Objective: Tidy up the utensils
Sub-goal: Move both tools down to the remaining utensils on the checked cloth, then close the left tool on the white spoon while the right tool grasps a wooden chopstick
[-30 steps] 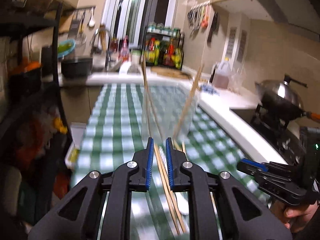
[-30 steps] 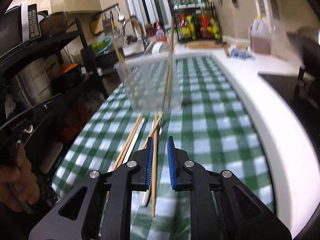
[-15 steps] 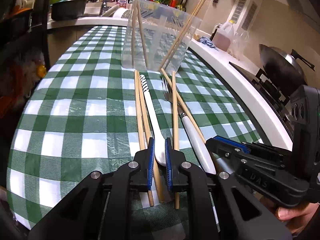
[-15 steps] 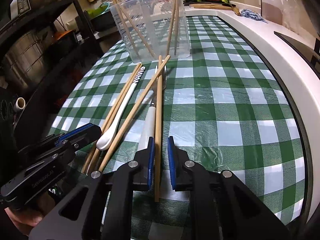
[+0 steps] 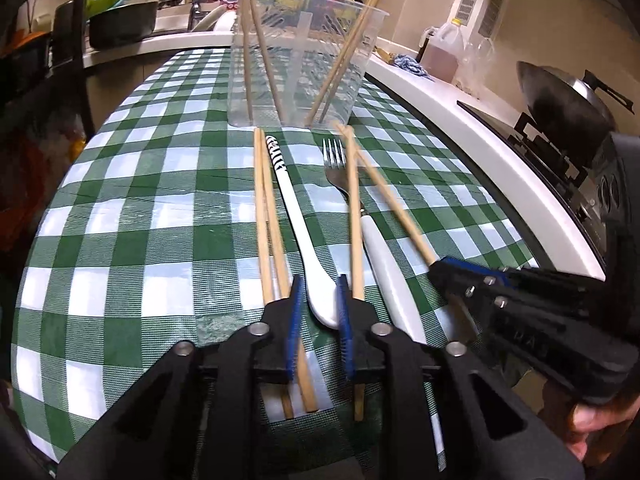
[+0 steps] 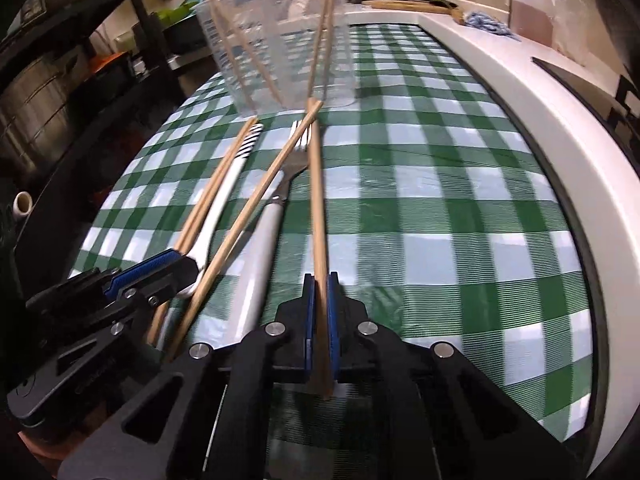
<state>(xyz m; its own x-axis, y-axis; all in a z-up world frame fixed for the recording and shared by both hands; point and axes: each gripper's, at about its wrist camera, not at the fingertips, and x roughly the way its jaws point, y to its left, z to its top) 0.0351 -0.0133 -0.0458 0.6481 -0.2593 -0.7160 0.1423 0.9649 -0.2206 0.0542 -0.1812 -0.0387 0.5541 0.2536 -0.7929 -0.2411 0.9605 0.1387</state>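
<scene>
A clear plastic container (image 5: pixel 300 60) stands on the green checked cloth with several chopsticks leaning in it; it also shows in the right wrist view (image 6: pixel 280 32). In front of it lie chopsticks, a white spoon (image 5: pixel 304 240) and a white-handled fork (image 5: pixel 372 236). My left gripper (image 5: pixel 319 304) is open, its jaws on either side of the spoon's bowl end, low over the cloth. My right gripper (image 6: pixel 320 312) is shut on a chopstick (image 6: pixel 318 200) that points toward the container. The spoon (image 6: pixel 224 200) and the fork (image 6: pixel 276 200) lie left of that chopstick.
The white counter edge (image 5: pixel 480 140) runs along the right with a stove and wok (image 5: pixel 560 108) beyond. A dark shelf rack with pots (image 6: pixel 48 100) stands left of the table. A sink, bottles and a spice rack sit at the far end.
Both grippers dropped low toward the utensils. The right gripper closed onto a chopstick. The left gripper opened a little around the spoon's end.
</scene>
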